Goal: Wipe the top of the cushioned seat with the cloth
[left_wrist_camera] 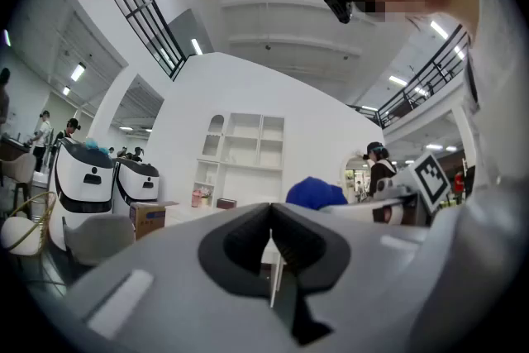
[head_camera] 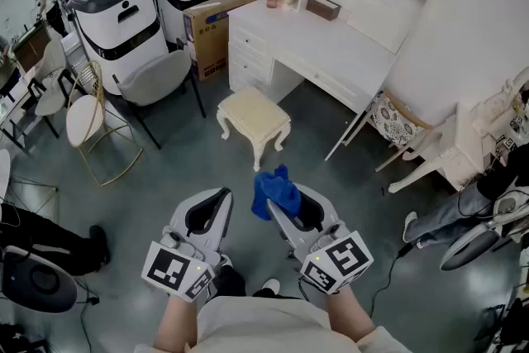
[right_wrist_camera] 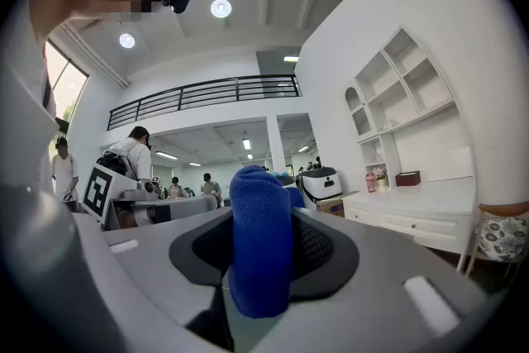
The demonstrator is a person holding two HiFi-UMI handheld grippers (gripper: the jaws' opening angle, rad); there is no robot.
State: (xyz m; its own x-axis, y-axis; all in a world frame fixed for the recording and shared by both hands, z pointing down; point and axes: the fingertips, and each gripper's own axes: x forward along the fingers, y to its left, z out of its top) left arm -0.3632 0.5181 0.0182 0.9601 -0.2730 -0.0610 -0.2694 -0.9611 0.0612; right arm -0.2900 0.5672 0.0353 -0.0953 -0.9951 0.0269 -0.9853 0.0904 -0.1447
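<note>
The cushioned seat is a small cream stool with carved legs, standing on the grey floor ahead of me and in front of the desk. My right gripper is shut on a blue cloth, which bunches up above its tips. In the right gripper view the blue cloth fills the gap between the jaws. My left gripper hangs beside it, shut with nothing in it; its jaws meet in the left gripper view. Both grippers are held at waist height, well short of the stool.
A white desk with shelves runs behind the stool. A grey chair, a round wire chair, a cardboard box and two white machines stand at the left. A white chair and a seated person are at the right.
</note>
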